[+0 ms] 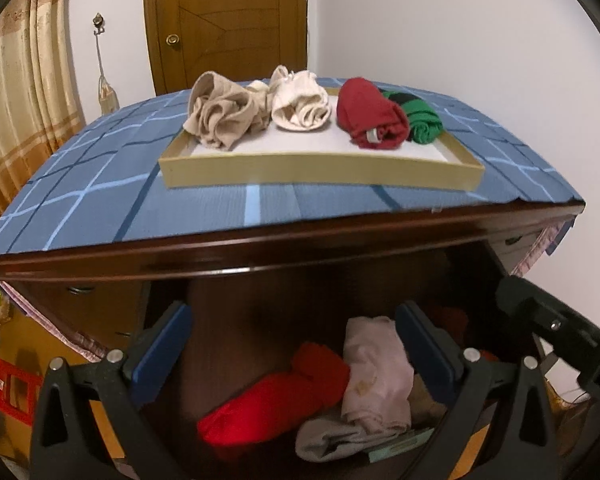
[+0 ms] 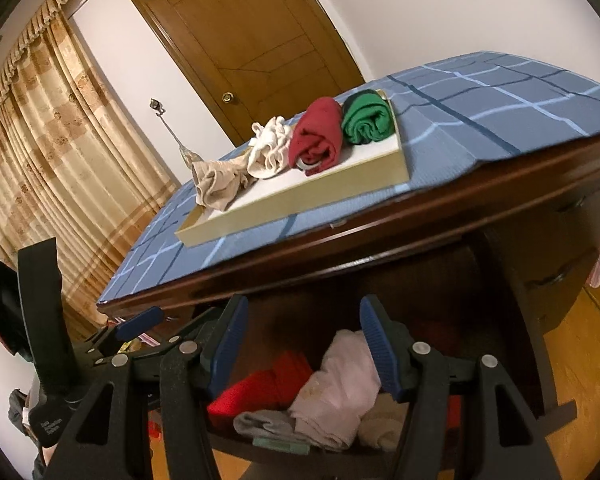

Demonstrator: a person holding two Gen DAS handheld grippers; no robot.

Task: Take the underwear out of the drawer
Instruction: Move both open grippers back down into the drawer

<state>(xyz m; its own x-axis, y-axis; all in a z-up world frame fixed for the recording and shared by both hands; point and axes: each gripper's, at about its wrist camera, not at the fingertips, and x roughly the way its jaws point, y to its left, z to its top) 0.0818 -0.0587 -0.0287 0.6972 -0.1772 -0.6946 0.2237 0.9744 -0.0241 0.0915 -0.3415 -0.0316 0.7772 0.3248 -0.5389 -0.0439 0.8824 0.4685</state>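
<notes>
Crumpled pale pink cotton underwear lies in the open dark wooden drawer, directly below the right gripper, nearer it than the left gripper; both jaws open, empty

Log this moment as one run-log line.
phase: approach | left gripper: open, empty | right gripper: open, empty | drawer: open | nearest: pink underwear | tray: four pieces

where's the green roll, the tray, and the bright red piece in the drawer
green roll (image 2: pixel 367 122), right wrist view, on its rolled front
tray (image 1: pixel 320 172), left wrist view, on its near wall
bright red piece (image 1: pixel 272 400), left wrist view, on its middle
</notes>
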